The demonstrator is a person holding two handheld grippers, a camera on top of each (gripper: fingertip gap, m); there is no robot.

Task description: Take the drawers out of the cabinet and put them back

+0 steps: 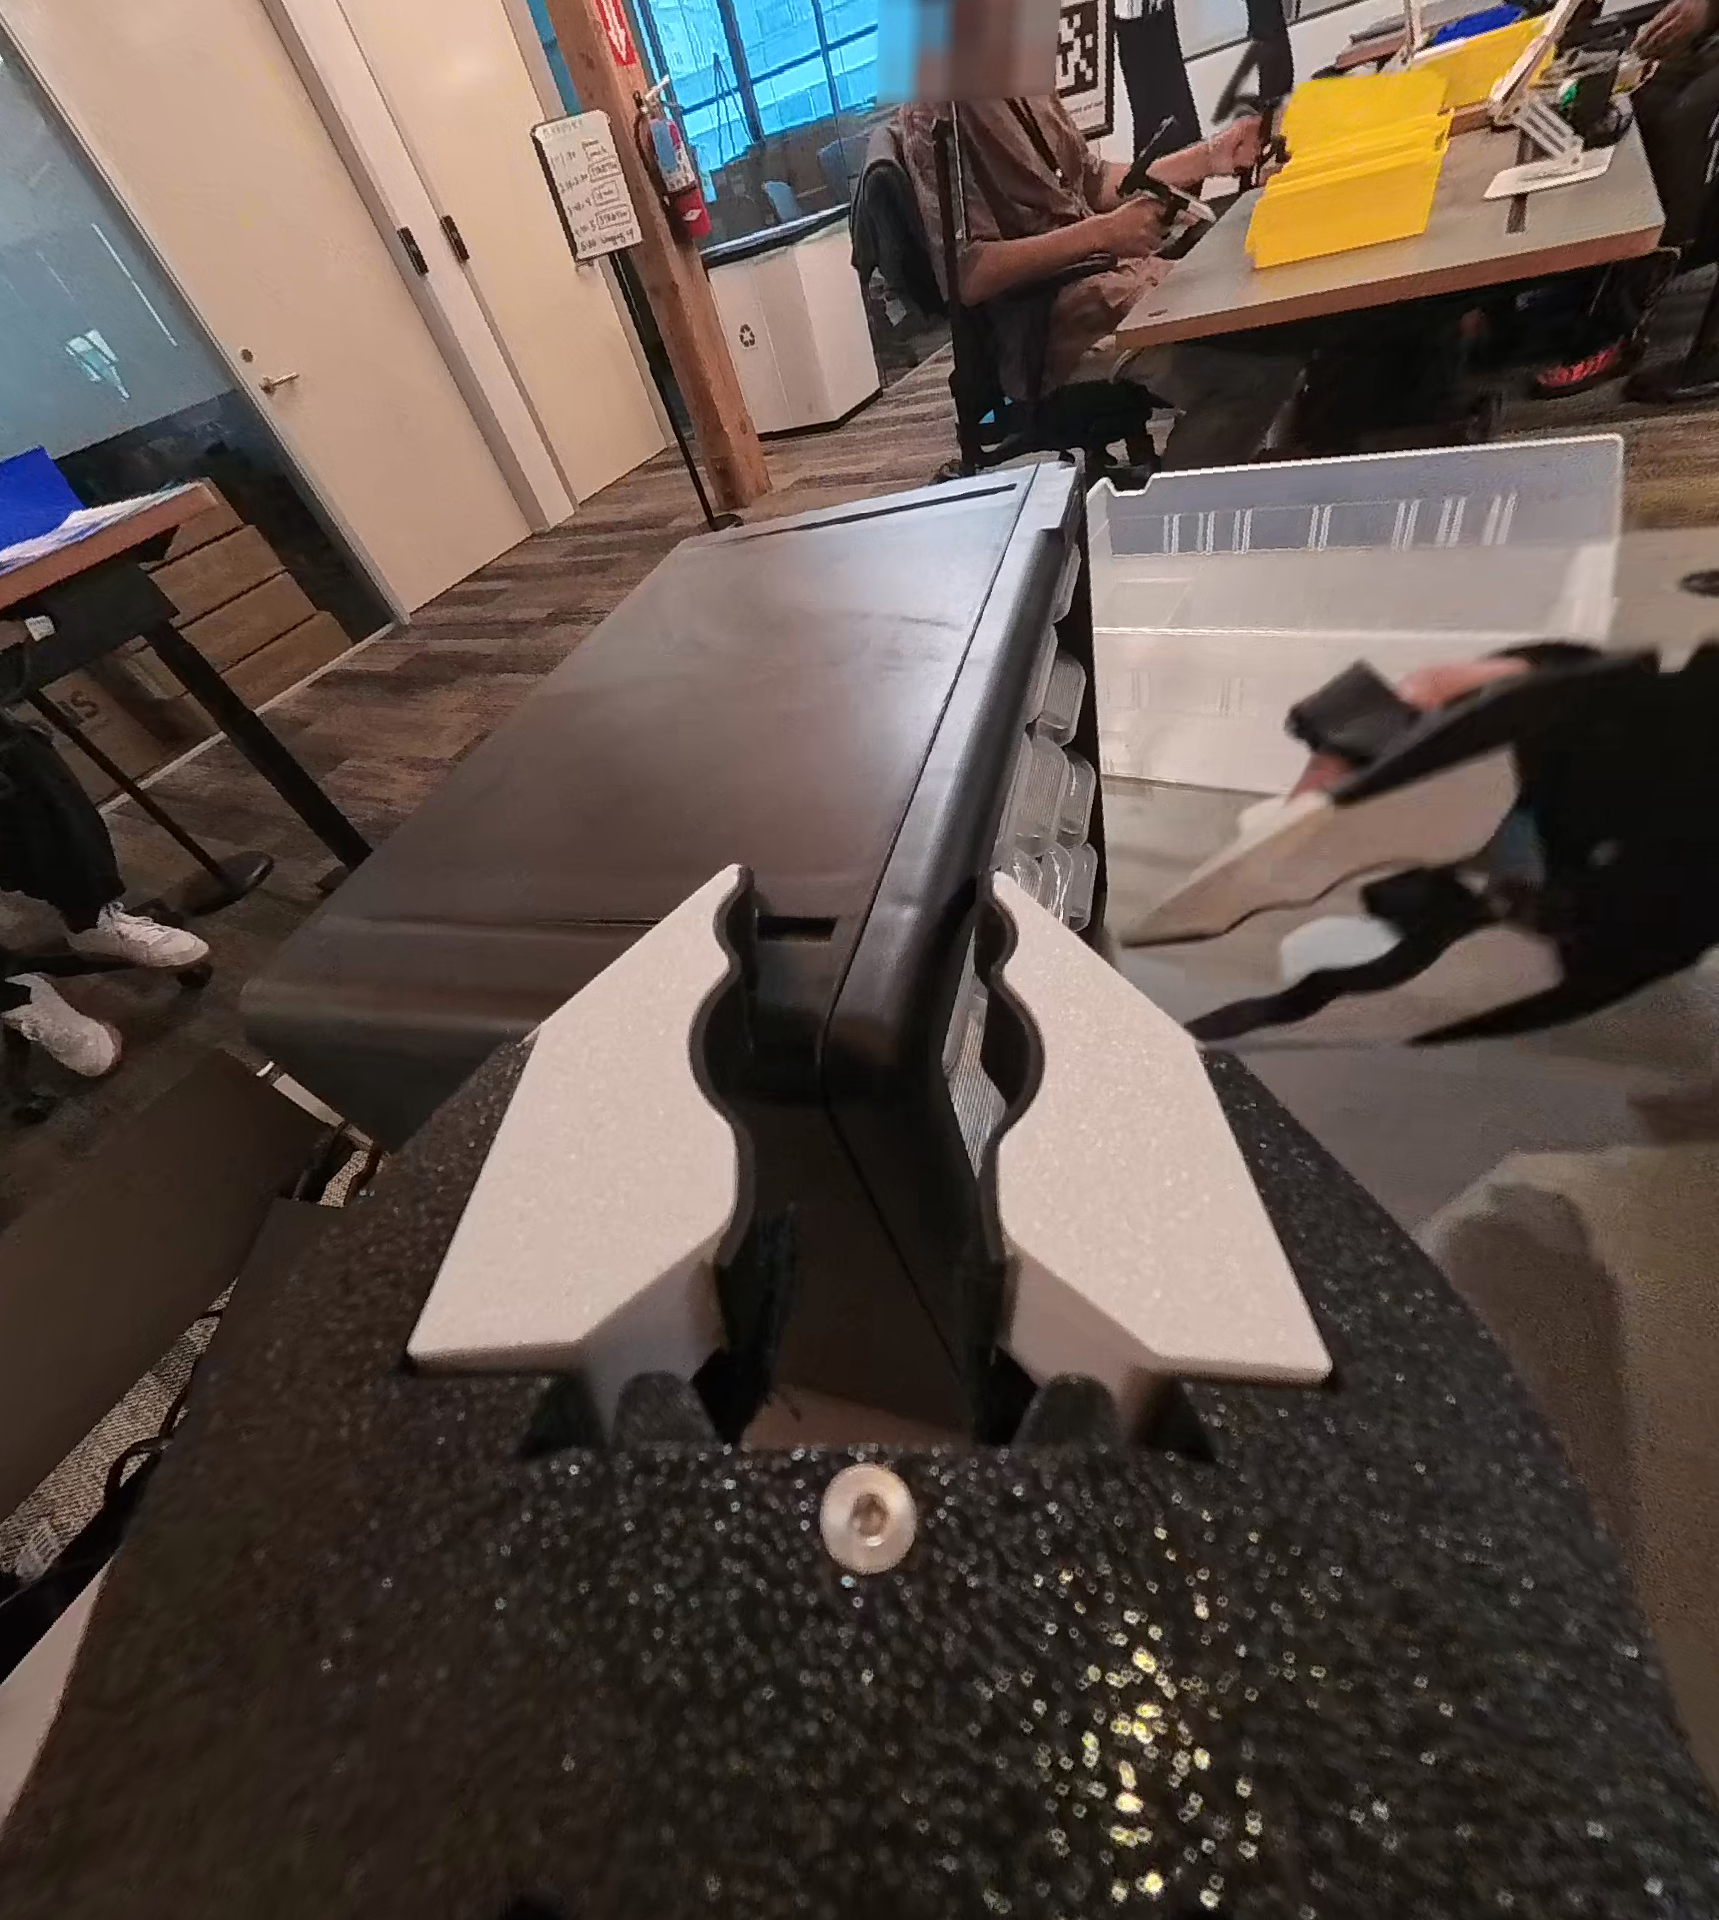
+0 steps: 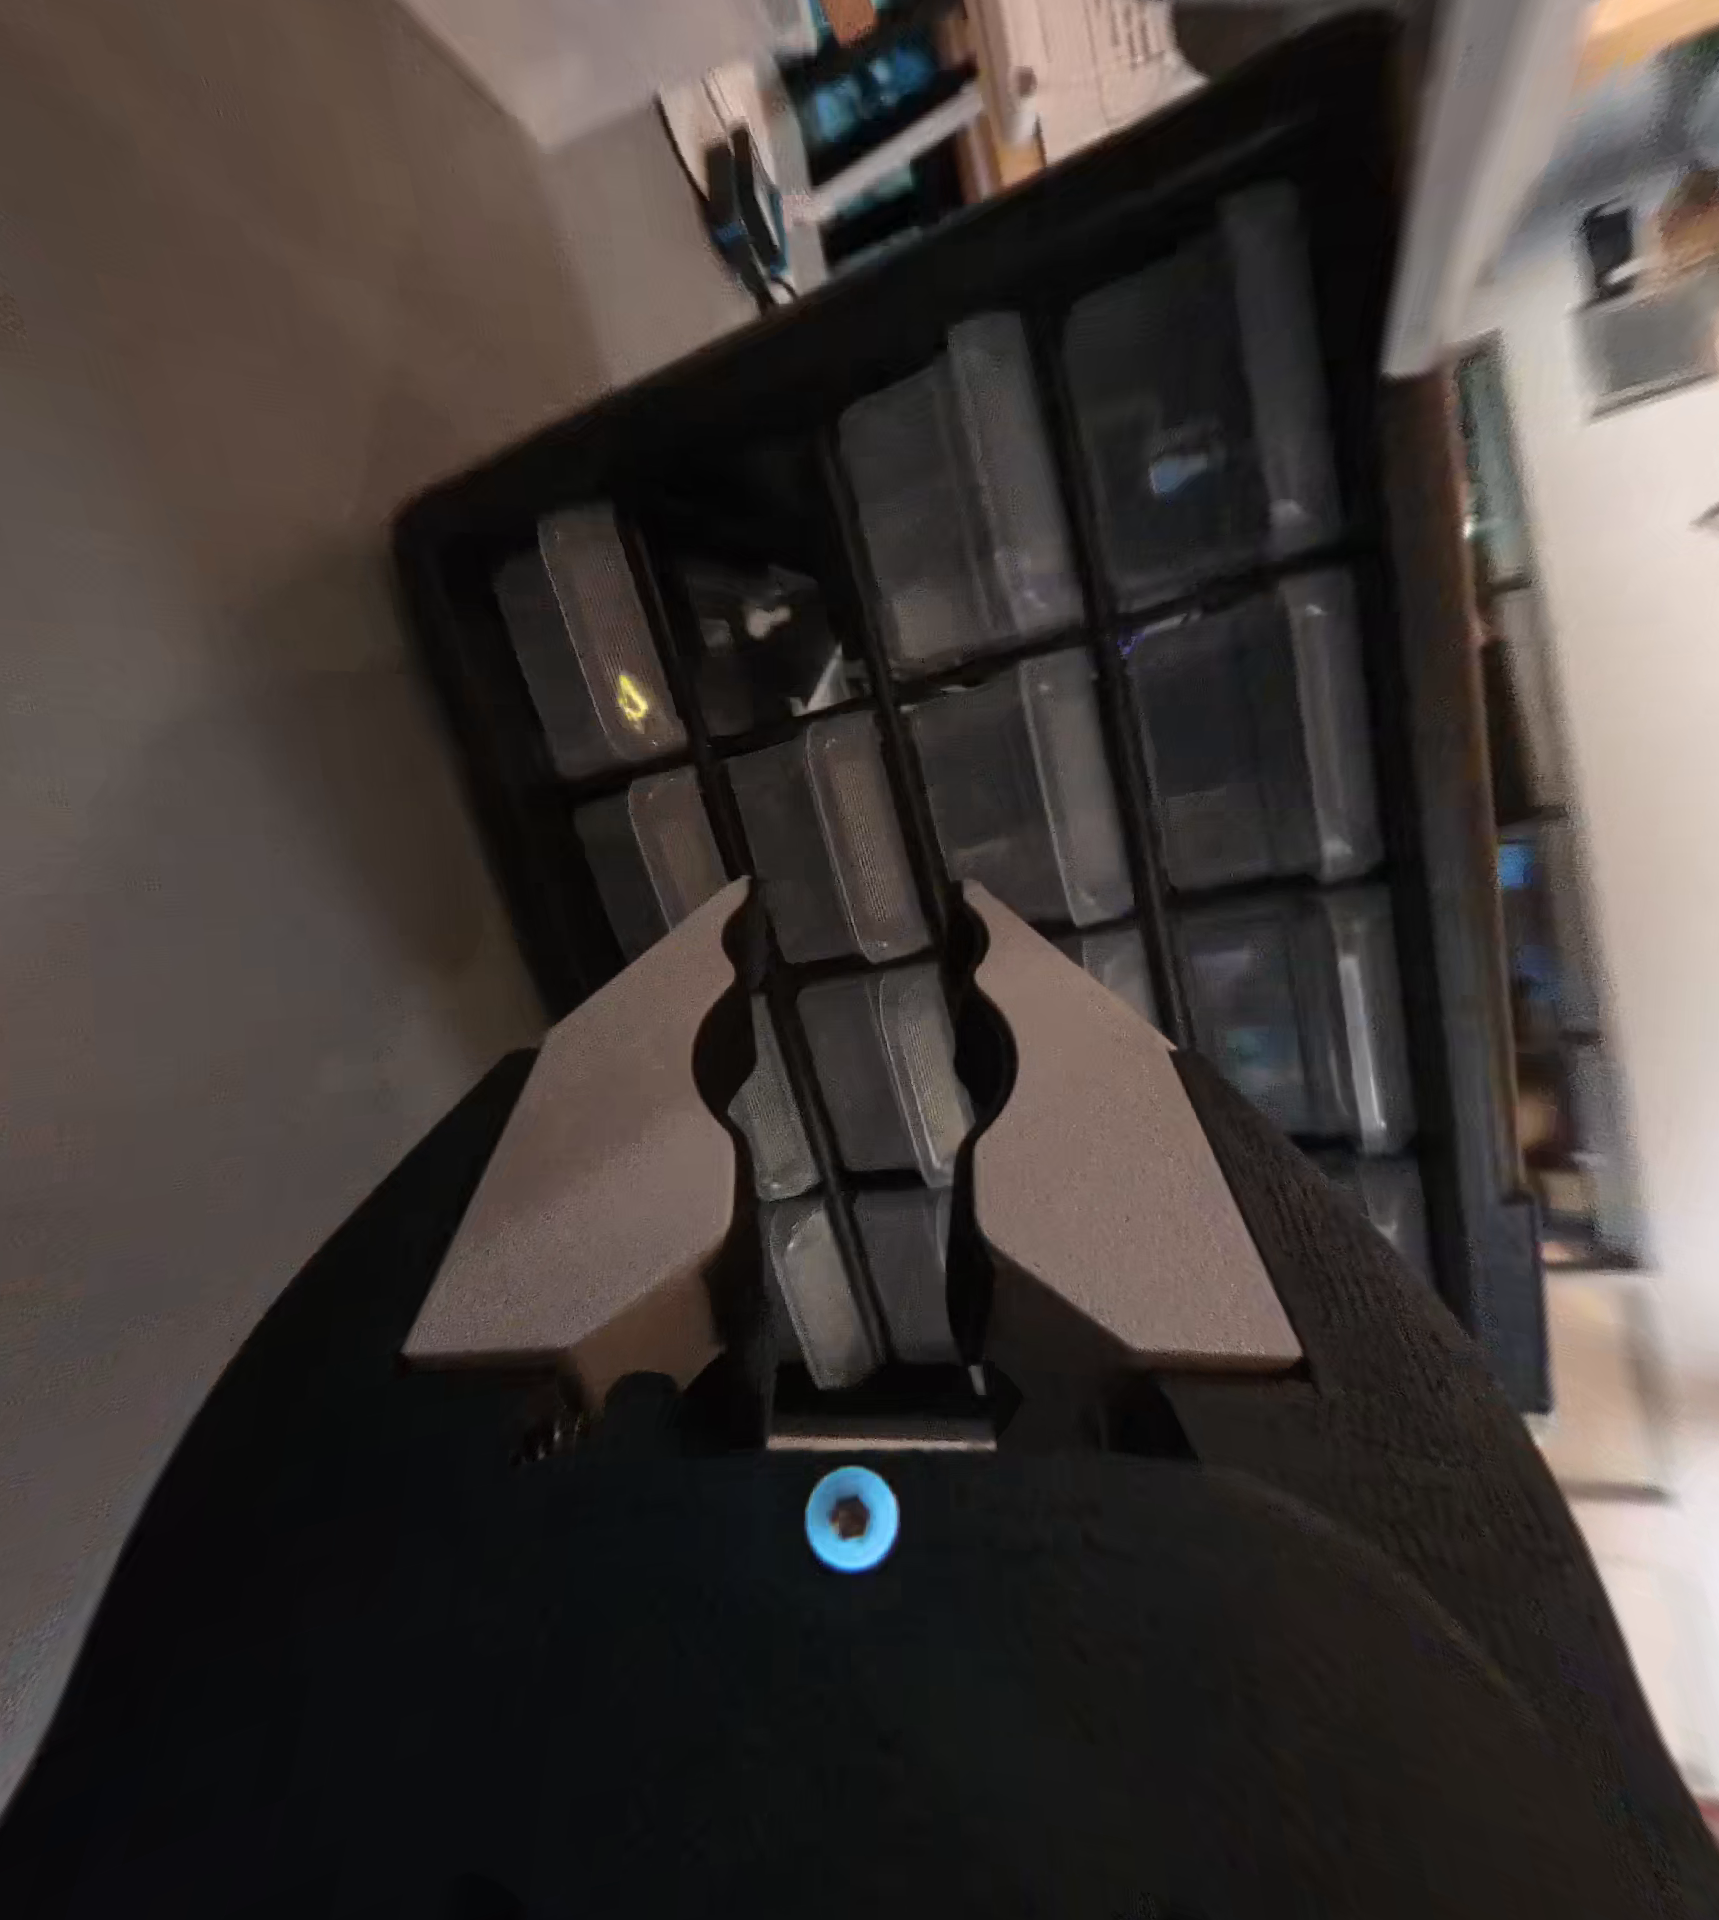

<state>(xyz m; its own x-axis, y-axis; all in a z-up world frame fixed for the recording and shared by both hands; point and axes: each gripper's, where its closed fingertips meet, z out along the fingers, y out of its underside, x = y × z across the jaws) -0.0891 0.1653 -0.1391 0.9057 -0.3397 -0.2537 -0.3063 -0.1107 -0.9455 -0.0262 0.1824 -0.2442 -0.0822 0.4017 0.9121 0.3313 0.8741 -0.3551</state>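
My left gripper (image 1: 870,1049) is clamped on the near top edge of the black drawer cabinet (image 1: 730,707), one finger over the top panel and one over the front rim, holding it steady. My right gripper (image 2: 855,1049) is empty, its fingers parted by a modest gap, and it points at the cabinet's front face (image 2: 990,779), where small translucent drawers (image 2: 1000,488) sit in a grid. The picture is tilted and smeared with motion, so I cannot tell exactly how near the tips are, but the drawer framed between them (image 2: 839,842) lies dead ahead. One cell in the upper left (image 2: 751,634) looks vacant, so I judge a drawer is already out. Each drawer slides along an axis running into the cabinet, so the pull must come straight back toward me; the right gripper is the one placed for that, the left only braces. A clear plastic bin (image 1: 1354,582) stands just right of the cabinet on a smooth grey table (image 1: 1665,582). Beyond is an open office with carpet, doors and people seated at a far desk.
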